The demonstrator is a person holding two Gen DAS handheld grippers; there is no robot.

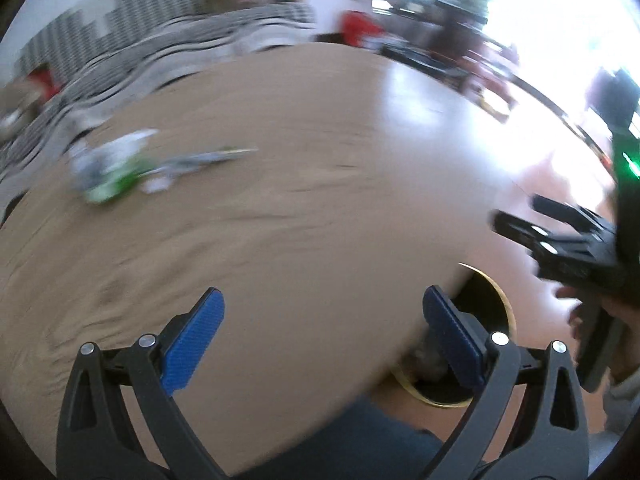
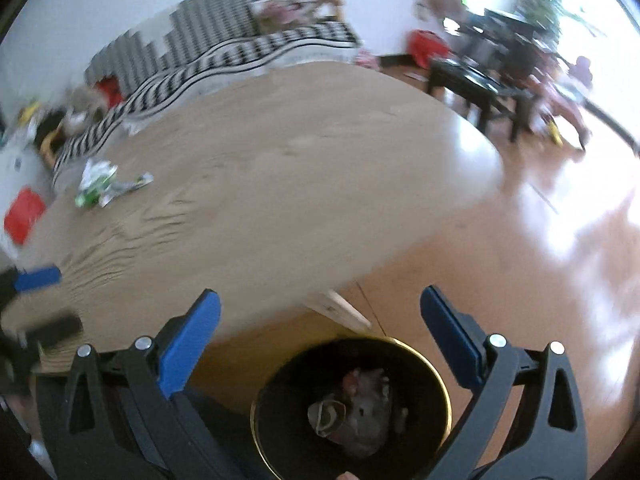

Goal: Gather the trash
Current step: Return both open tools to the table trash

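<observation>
A crumpled green and white wrapper (image 1: 112,168) (image 2: 100,184) lies on the far left of the light wooden table (image 1: 300,184) (image 2: 280,168). A black trash bin with a gold rim (image 2: 440,384) (image 1: 504,300) stands on the floor by the table's near edge, with crumpled trash (image 2: 360,408) inside. My left gripper (image 1: 324,336) hangs open over the table's near edge, nothing between its blue pads. My right gripper (image 2: 320,340) is open above the bin, empty. The right gripper's black body (image 1: 576,248) shows at the right of the left wrist view.
A black and white striped sofa (image 2: 224,56) (image 1: 168,52) runs behind the table. A red object (image 2: 24,216) sits at the left. A dark low table (image 2: 480,80) stands on the glossy floor (image 2: 540,264) to the right, in bright window glare.
</observation>
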